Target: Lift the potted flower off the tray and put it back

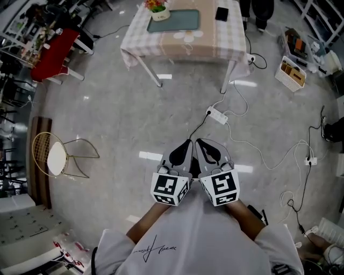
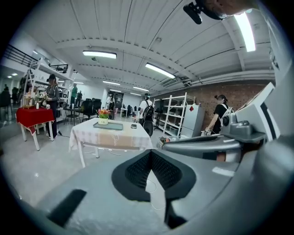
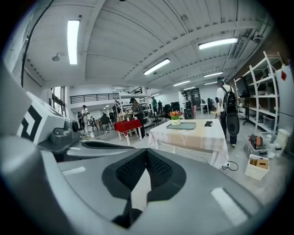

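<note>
Both claws are held side by side low in the head view, well apart from the work. The left claw (image 1: 185, 146) has its two grey jaws pressed together with nothing between the black ribbed pads, as its own view (image 2: 150, 153) shows. The right claw (image 3: 146, 152) is likewise pressed together and empty, and it sits just beside the left one (image 1: 201, 145), their tips nearly touching.

At 12 o'clock from the claws, far across the grey floor, stands the table with a pale checked cloth (image 1: 215, 40). The small white pot of orange and yellow flowers (image 1: 157, 9) sits upright on the flat grey-green rectangular tray (image 1: 183, 20), at the tray's 10 o'clock corner in the head view. A dark flat phone (image 1: 222, 14) lies on the cloth at 3 o'clock from the tray, apart from it.

A white power strip (image 1: 217, 115) lies on the floor at 12 o'clock, between claws and table. A gold wire chair with a white seat (image 1: 56, 156) stands at 9 o'clock, and a red-covered side table (image 1: 51, 51) at 10 o'clock.
</note>
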Action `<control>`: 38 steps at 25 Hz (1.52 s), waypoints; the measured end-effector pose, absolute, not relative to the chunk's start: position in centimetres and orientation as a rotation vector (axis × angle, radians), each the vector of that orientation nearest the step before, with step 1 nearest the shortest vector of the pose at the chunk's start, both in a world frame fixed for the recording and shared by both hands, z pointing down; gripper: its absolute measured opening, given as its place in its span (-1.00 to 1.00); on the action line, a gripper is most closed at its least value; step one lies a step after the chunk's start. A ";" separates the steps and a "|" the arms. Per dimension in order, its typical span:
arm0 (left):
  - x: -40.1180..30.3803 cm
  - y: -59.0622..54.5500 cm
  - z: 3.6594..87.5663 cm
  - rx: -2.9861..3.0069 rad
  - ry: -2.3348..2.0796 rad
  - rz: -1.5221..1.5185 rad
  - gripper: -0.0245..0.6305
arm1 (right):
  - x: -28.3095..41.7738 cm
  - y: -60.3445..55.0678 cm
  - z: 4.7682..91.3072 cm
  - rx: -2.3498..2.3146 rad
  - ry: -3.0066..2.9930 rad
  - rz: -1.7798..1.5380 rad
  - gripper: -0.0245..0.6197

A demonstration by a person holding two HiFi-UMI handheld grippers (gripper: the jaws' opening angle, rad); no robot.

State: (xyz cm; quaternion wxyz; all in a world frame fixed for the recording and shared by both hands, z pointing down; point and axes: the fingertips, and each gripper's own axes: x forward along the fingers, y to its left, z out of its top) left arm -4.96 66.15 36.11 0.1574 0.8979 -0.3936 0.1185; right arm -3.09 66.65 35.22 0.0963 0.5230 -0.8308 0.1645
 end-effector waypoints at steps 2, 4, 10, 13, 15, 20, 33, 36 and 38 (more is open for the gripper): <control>-4.5 65.7 35.6 2.579 -1.117 0.325 -0.92 | -3.1 66.2 35.0 1.549 -2.468 0.483 -0.90; -4.3 65.4 35.4 2.587 -1.111 0.321 -0.93 | -3.0 65.8 34.9 1.554 -2.476 0.498 -0.90; -4.2 63.6 35.9 2.569 -1.109 0.321 -0.93 | -2.8 63.7 35.5 1.543 -2.469 0.495 -0.90; -4.1 61.8 36.2 2.555 -1.073 0.277 -0.95 | -2.9 61.8 35.9 1.534 -2.458 0.498 -0.91; -4.2 60.5 36.2 2.548 -1.057 0.266 -0.95 | -3.0 60.5 35.9 1.526 -2.451 0.499 -0.91; -4.5 57.6 36.9 2.532 -1.016 0.290 -0.95 | -3.4 57.5 36.5 1.481 -2.436 0.504 -0.91; -7.6 47.3 36.6 2.575 -0.896 0.372 -0.94 | -6.1 46.6 37.1 1.480 -2.417 0.584 -0.90; -8.9 44.2 35.9 2.622 -0.920 0.395 -0.94 | -7.0 43.6 36.9 1.504 -2.407 0.593 -0.90; -9.8 42.2 35.5 2.628 -0.910 0.391 -0.94 | -7.9 41.6 36.7 1.515 -2.403 0.601 -0.90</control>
